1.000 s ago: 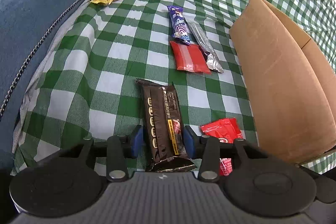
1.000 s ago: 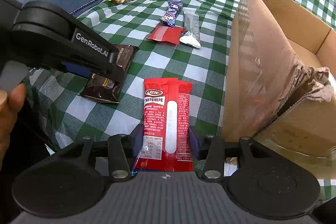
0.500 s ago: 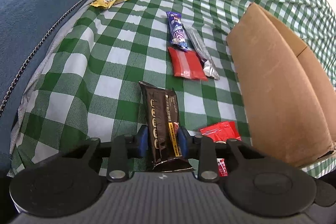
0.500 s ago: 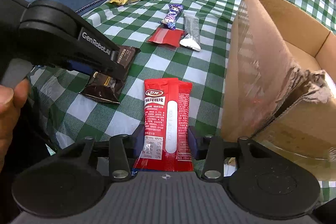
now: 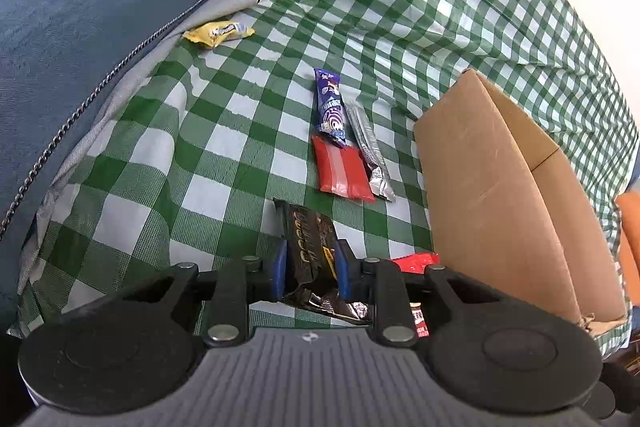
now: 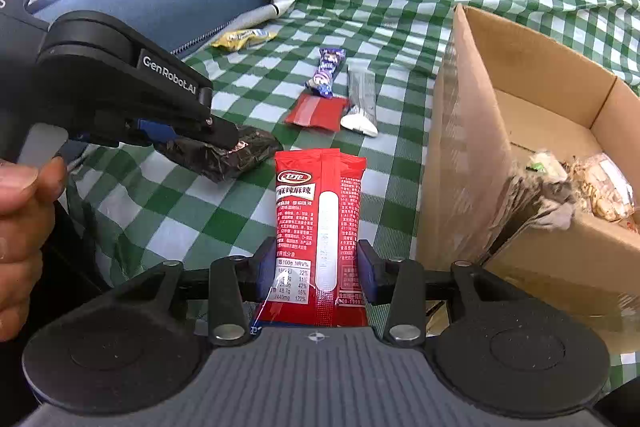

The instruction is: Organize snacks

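My left gripper (image 5: 309,267) has its jaws closing on a dark brown snack packet (image 5: 308,235). The pads press its sides, and it is crumpled and raised off the green checked cloth (image 5: 224,147). From the right wrist view, that gripper (image 6: 224,135) holds the packet (image 6: 236,159) above the cloth. My right gripper (image 6: 316,263) is shut on a long red snack packet (image 6: 320,195), pointing forward between the pads. An open cardboard box (image 6: 472,147) stands just to the right, with wrapped snacks inside.
A purple packet (image 5: 330,103), a flat red packet (image 5: 342,171) and a silver packet (image 5: 368,151) lie together mid-cloth. A yellow packet (image 5: 218,31) lies by a blue cushion (image 5: 100,7). A person's hand (image 6: 20,227) holds the left gripper.
The left jaws have narrowed onto the dark packet, squeezing it, and lifted it a little off the cloth. The right gripper keeps the red packet almost still.
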